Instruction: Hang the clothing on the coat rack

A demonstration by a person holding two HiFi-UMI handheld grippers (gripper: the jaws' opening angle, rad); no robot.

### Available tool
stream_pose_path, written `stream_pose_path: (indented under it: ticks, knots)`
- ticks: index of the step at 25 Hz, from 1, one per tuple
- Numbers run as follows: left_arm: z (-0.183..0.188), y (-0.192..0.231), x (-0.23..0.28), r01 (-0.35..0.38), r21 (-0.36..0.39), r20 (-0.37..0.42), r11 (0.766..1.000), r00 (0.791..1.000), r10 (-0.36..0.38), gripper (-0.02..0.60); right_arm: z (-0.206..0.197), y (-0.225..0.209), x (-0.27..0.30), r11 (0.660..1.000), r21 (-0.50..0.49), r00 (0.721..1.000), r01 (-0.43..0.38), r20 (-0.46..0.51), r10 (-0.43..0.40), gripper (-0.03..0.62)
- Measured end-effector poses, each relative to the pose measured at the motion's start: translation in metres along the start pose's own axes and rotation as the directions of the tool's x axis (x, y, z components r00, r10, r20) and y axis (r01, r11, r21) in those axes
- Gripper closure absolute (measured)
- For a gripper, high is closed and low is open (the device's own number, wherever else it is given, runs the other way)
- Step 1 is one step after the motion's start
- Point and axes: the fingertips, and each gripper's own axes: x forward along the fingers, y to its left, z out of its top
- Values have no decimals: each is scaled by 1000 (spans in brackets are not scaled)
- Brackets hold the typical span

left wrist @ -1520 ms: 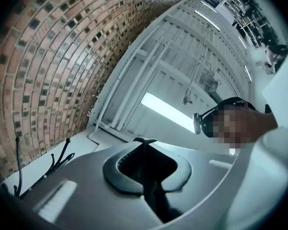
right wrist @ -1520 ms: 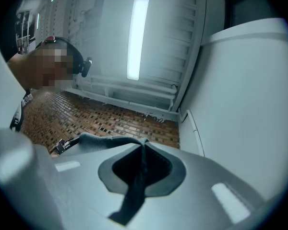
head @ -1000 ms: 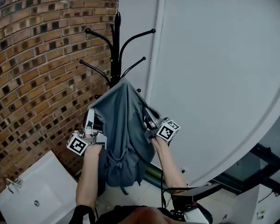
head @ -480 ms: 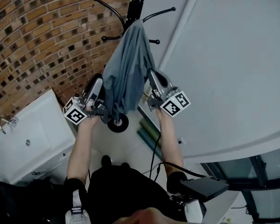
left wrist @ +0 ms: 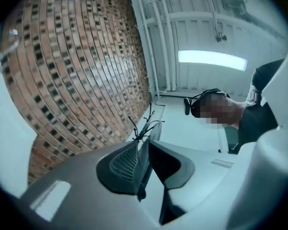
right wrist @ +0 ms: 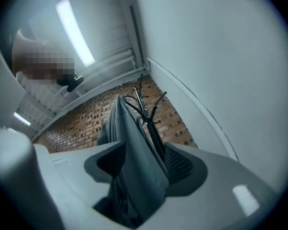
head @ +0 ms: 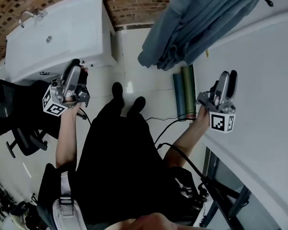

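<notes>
Clothing [head: 197, 18] is hung on the coat rack [right wrist: 145, 102] above; nothing seems left: left tool [head: 76, 66] closed empty, right tool [head: 225, 74] spread.

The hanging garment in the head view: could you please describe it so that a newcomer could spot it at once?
Find the curved white wall on the right of the head view and follow it to the top edge. There the grey-blue garment hangs in bunched folds above the pale floor. Unlike the two straight rolls lying below it, it is soft and draped.
</notes>
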Motion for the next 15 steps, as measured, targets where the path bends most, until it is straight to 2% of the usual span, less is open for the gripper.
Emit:
stream_pose_path:
  ticks: [2, 3, 4, 6, 9, 12, 14, 15]
  knots:
    - [28, -19, -67, -146, 40, -12, 988, 989, 147, 534, -57, 2, -66, 984, 165, 992, 61, -123, -41, 345]
    - [41, -28, -85, -177, 53, -8, 983, 984, 178, 535, -79, 6, -93, 970, 224, 983, 98, -171, -60, 353]
    - [52, -35, -94, -177, 59, 0, 982, 984, 178, 535, -95, 12, -115, 957, 260, 976, 128, -205, -75, 355]
    - [68, -47, -92, -117, 66, 13, 991, 993, 116, 535, -112, 35, -139, 946, 288, 967, 151, -239, -82, 361]
    - [93, -60, -80, 17, 50, 17, 999, 1000, -18, 535, -103, 92, -141, 948, 294, 973, 123, -225, -56, 379]
    - [118, -73, -90, 147, 26, 28, 989, 989, -148, 535, -88, 162, -131, 953, 289, 984, 85, -176, -35, 430]
    - [133, -85, -111, 225, 41, 26, 974, 974, -226, 535, -93, 207, -146, 941, 307, 979, 140, -184, -85, 478]
    - [139, -91, -123, 259, 43, 23, 965, 965, -260, 535, -99, 228, -160, 924, 334, 972, 188, -198, -126, 502]
